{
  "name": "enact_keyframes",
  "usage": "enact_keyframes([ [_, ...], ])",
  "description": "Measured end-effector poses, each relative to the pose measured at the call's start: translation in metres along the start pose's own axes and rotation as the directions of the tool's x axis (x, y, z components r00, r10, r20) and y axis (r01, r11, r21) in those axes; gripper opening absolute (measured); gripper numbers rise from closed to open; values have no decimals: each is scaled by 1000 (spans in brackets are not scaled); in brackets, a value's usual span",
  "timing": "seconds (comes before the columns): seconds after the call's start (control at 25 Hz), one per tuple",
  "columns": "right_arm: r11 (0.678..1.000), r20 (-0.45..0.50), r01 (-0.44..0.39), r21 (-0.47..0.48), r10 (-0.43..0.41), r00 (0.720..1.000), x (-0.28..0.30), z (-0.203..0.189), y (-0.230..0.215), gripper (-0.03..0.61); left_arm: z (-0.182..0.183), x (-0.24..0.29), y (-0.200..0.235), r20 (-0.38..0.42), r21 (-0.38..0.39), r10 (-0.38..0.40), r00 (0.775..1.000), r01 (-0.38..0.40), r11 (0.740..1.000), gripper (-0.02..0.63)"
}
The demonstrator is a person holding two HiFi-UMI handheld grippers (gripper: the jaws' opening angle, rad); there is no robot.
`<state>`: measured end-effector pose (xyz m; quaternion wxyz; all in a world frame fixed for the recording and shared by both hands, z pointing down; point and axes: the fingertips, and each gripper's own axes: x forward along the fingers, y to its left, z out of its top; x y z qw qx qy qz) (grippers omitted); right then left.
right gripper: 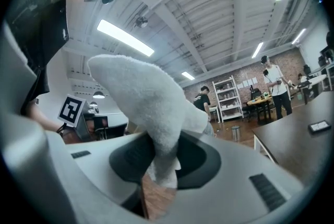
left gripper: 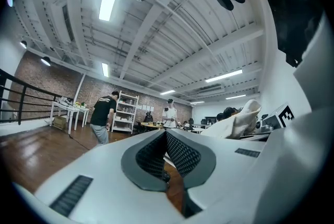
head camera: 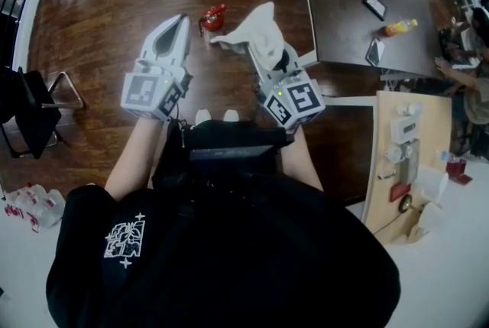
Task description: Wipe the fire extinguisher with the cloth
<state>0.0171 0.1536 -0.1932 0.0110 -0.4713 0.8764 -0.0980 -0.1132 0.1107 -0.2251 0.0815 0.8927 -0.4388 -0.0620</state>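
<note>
A small red fire extinguisher [head camera: 212, 17] lies on the wooden floor, just beyond the tips of both grippers. My left gripper [head camera: 180, 22] is held to its left and is shut, with nothing between its pads [left gripper: 177, 154]. My right gripper [head camera: 260, 51] is to the extinguisher's right and is shut on a white cloth [head camera: 256, 30]. The cloth [right gripper: 148, 103] stands up out of the jaws and flops over toward the extinguisher. Both gripper views point up at the ceiling, so neither shows the extinguisher. In the left gripper view the cloth [left gripper: 239, 119] shows at the right.
A dark table [head camera: 359, 5] at the upper right carries a phone and an orange bottle [head camera: 400, 27]. There is a black chair [head camera: 30, 108] at the left and a wooden board [head camera: 409, 158] with small items at the right. People stand far off by shelves [left gripper: 103, 113].
</note>
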Motion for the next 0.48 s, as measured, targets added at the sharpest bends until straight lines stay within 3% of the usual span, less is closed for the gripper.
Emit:
enact_keyframes([
  [0.48,1000,-2,-18,0,18,1000,0,-1,0,126,-2,-1,-3,-4,3,8,1000,-8,1000,3],
])
